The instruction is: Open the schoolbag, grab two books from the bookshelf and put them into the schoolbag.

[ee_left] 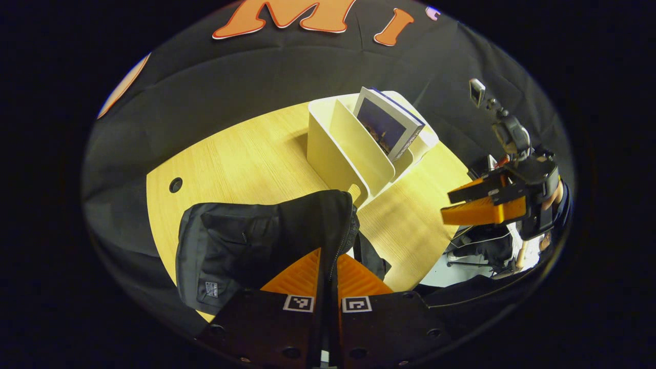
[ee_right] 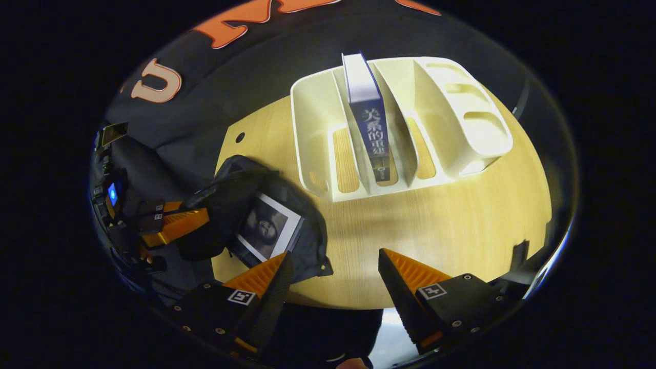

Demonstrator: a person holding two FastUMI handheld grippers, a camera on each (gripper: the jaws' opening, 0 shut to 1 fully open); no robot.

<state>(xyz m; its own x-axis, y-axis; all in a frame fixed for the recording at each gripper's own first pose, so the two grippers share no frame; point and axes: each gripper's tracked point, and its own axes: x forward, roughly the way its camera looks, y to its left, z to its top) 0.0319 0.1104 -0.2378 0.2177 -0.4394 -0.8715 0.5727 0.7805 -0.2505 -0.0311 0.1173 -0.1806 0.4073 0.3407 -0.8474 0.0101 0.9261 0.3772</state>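
one book bagged, one left

left gripper (ee_left: 328, 266) fingers clench the soft schoolbag (ee_left: 256, 241) edge, holding it agape. right gripper (ee_right: 333, 277) fingers are spread, empty. ahead of them, the stiff, light book (ee_right: 370, 128) stands upright in the bookshelf (ee_right: 461, 128) on the table (ee_right: 435, 225); pinch its spine.

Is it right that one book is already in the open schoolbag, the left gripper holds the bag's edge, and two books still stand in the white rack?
Not quite: just one book stands in the white rack, as the right gripper view shows. The rest holds: another book lies in the open schoolbag, and the left gripper is shut on the bag's edge.
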